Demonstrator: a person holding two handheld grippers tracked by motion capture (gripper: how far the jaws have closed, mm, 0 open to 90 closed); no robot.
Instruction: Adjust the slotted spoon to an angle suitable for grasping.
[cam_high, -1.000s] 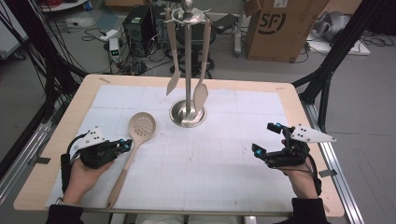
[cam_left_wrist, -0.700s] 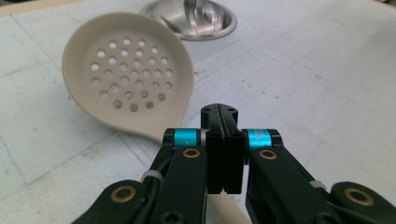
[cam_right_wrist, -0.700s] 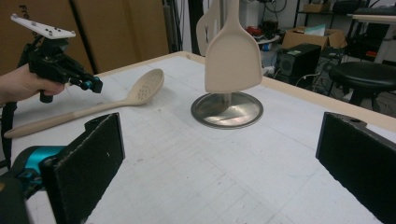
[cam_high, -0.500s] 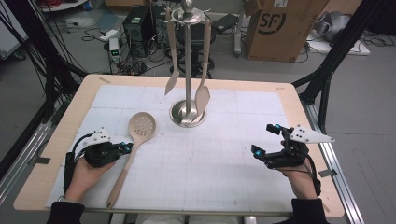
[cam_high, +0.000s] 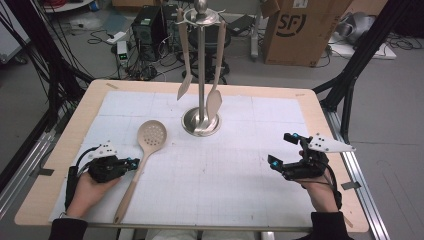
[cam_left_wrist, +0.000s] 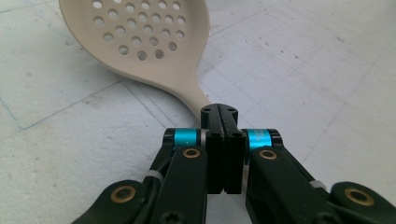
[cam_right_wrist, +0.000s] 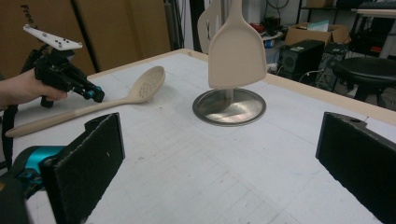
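Note:
A beige slotted spoon lies flat on the white mat, bowl away from the person and handle running toward the front edge. The left gripper view looks over its perforated bowl. My left gripper is low at the handle's left side. Its jaws are shut flat against each other with nothing between them, and the tips sit just over the spoon's neck. My right gripper hovers at the right of the table with its jaws wide open and nothing in them. Across the table it faces the spoon and the left gripper.
A steel utensil stand rises from the mat's far middle, with a spatula and a second one hanging from its top. A cardboard box, cables and a computer are on the floor beyond the table.
My left hand has sunk a little toward the mat and closed in on the spoon's handle. The right gripper and the spoon have stayed where they were.

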